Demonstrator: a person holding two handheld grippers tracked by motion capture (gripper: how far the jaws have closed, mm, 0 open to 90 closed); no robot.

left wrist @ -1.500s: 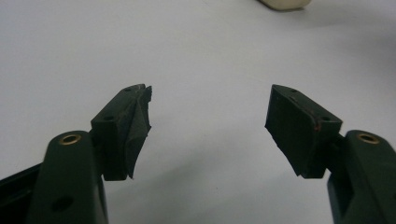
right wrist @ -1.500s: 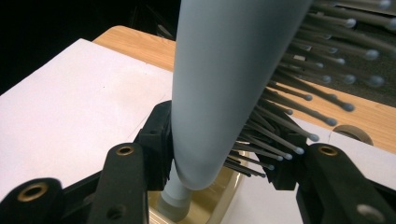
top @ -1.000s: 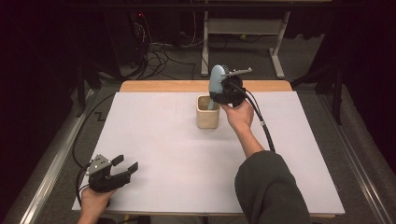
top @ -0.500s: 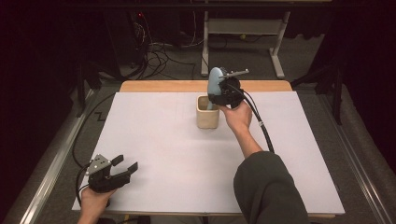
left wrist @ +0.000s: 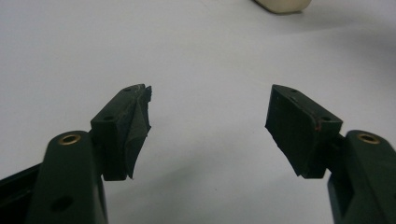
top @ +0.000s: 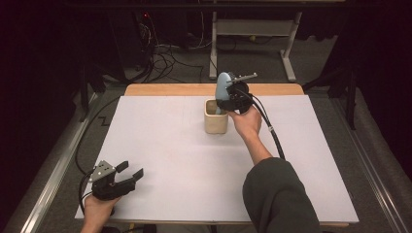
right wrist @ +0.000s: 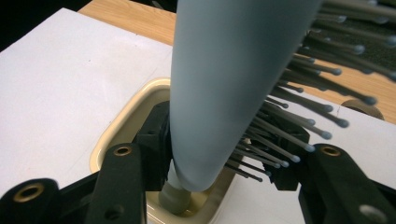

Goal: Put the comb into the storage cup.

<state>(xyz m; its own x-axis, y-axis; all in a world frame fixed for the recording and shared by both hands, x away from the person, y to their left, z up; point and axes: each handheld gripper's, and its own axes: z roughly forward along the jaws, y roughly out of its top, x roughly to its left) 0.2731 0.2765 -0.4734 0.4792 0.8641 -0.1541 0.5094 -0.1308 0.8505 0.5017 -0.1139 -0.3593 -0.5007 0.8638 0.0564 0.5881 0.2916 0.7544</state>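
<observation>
- Left claw: released, jaws spread wide with nothing between them. It rests in my hand at the near left corner of the counter, well apart from the work.
- Cup: cream, rounded-square, upright at the far middle of the counter, near the wooden edge.
- Hairbrush: pale blue-grey, standing nearly upright with its handle down inside the cup and its head above the rim.
- Right claw: grasping the hairbrush low on the head, just above the cup mouth, with my hand behind it.
- Step in hand, as I judge it: standing the brush in the cup. The handle looks at or near the cup floor, so the placing seems almost done.
- Next move calls for: easing the right claw apart without tipping the brush, letting the head settle against the rim, then drawing back and up so the pads clear the bristles.
- Left claw view: my left claw gaping over bare counter, with the foot of the cup at the top edge.
- Right claw view adds what the high view cannot: in my right claw, one pad lies on the smooth back of the hairbrush and the other is buried among the bristles. The handle sits inside the cup.
</observation>
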